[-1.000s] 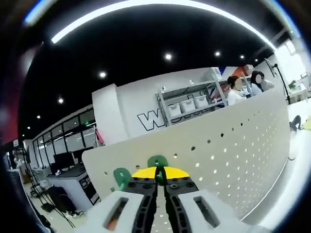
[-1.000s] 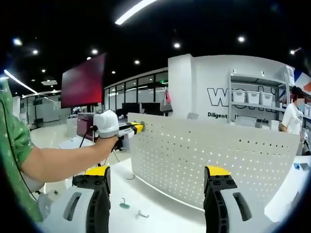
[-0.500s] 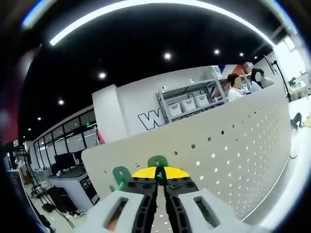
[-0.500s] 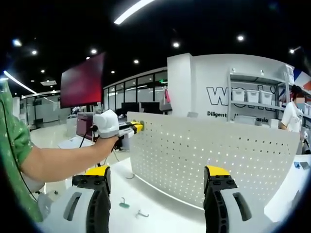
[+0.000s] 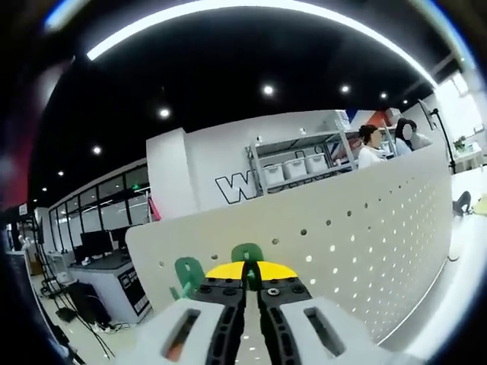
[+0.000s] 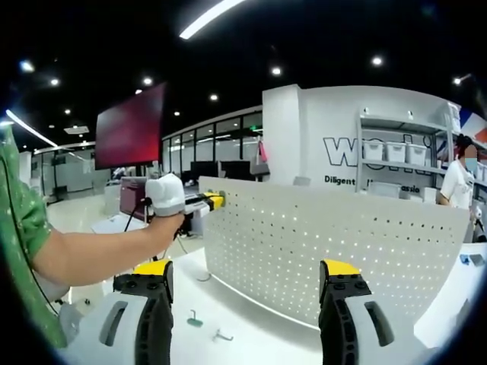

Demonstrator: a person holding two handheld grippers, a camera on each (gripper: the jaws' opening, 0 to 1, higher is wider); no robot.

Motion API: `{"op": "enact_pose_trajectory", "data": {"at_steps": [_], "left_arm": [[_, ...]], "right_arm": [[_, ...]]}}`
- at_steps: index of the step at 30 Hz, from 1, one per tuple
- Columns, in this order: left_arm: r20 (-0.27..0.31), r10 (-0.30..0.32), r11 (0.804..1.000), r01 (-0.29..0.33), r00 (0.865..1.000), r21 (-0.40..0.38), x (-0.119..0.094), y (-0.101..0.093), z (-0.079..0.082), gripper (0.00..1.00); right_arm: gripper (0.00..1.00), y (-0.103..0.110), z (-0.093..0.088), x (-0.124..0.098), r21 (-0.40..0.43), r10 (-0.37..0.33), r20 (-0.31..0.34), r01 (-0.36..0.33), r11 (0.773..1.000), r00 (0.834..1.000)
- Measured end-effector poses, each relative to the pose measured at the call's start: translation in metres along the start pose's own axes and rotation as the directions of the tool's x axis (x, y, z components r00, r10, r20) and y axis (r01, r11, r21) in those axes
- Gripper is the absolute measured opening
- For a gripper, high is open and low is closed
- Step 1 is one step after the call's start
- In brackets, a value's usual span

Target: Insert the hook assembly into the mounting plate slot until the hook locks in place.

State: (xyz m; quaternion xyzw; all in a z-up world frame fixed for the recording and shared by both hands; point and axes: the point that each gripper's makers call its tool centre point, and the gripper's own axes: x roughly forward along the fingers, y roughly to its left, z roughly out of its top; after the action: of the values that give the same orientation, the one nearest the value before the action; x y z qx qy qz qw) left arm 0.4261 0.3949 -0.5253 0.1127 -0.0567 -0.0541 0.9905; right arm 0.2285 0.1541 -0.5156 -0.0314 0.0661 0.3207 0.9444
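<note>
1. Left gripper point(image 5: 245, 283) is clamped on a green hook point(image 5: 246, 253), pressed at the pegboard point(image 5: 365, 228) top edge.
2. Right gripper point(image 6: 245, 304) idles wide, empty.
3. Spare hooks point(image 6: 195, 320) lie on the table point(image 6: 251, 327) at 7 o'clock.
4. Insertion step; next, seat until locked.

Your left gripper point(image 5: 246, 285) has its jaws pressed together, their yellow tips meeting. Seen from the right gripper view, your left arm point(image 6: 99, 247) reaches forward, bare below a green sleeve, the gloved hand point(image 6: 166, 195) wrapped around that gripper's handle. Your right gripper point(image 6: 247, 275) holds its jaws wide apart.
</note>
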Motion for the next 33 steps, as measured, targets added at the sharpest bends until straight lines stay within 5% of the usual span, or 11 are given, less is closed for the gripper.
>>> {"op": "enact_pose_trajectory", "data": {"at_steps": [33], "left_arm": [[0.009, -0.048, 0.997, 0.049, 0.999, -0.055, -0.028, -0.006, 0.012, 0.28]], "right_arm": [[0.8, 0.018, 0.012, -0.009, -0.021, 0.017, 0.019, -0.017, 1.0, 1.0]]}}
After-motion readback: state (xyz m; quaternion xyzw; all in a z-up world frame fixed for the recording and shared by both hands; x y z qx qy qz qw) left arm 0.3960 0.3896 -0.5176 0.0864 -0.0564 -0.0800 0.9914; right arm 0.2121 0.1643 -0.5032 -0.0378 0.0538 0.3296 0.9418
